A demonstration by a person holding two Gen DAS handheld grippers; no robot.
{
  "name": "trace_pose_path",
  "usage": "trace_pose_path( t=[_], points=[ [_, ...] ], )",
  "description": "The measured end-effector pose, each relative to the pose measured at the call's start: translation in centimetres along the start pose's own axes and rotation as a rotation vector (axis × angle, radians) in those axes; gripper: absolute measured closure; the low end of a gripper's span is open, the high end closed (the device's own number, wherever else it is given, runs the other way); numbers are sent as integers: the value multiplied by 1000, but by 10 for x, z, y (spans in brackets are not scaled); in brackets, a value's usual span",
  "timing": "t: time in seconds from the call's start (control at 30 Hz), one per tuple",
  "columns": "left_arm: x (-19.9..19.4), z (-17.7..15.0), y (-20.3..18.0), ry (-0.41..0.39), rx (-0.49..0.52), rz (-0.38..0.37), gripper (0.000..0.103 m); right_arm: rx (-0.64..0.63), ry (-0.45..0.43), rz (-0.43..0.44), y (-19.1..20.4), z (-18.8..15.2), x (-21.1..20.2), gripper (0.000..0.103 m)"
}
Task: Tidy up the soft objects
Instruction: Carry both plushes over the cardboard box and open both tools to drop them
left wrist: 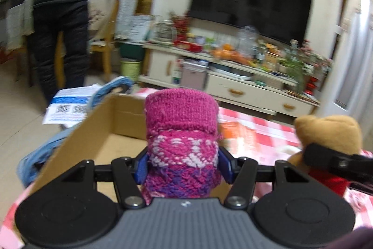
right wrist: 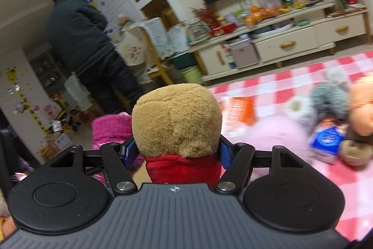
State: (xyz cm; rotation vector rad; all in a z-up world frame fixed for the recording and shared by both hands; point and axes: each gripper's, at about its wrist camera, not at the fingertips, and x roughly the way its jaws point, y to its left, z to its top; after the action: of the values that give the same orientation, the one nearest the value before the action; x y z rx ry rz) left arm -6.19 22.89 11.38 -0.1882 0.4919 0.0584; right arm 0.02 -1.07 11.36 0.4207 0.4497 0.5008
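Left wrist view: left gripper [left wrist: 183, 163] is pinching a pink-purple knitted item [left wrist: 181, 141] w/ its blue pads [left wrist: 141, 167] pressing both sides; the item is standing upright above an open cardboard box [left wrist: 102, 130]. Beyond the box, a red-white checked cloth [left wrist: 254, 130] is covering the surface. At right, a tan plush toy [left wrist: 328, 132] is sitting in the right gripper's black fingers [left wrist: 326, 159].

Right wrist view: right gripper [right wrist: 176, 153] is squeezing the tan plush toy [right wrist: 177, 118] just above its red garment [right wrist: 184, 167], jaws closing on both sides. Knitted item [right wrist: 109, 132] is showing just beside it, at left. Other soft toys [right wrist: 359, 118] are lying on the checked cloth [right wrist: 291, 76] at right, blurred. A person in dark clothes [right wrist: 81, 39] is standing in the bkgd.
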Motion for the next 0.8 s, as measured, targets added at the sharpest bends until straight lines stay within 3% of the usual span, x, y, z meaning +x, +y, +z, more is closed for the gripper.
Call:
trace_pose_path(
  t=[0.3,0.57,0.67,0.8],
  points=[
    [6,0,41,32,-93,128,44,-6,76,121,5,-5,25,19],
    [8,-6,59,64,-120,189,43,4,138,125,-10,-5,30,9],
    [6,-6,61,66,-125,214,43,-6,124,131,-11,-5,23,1],
    [-1,-3,56,22,-110,243,37,-34,90,123,-12,-6,4,2]
  ],
)
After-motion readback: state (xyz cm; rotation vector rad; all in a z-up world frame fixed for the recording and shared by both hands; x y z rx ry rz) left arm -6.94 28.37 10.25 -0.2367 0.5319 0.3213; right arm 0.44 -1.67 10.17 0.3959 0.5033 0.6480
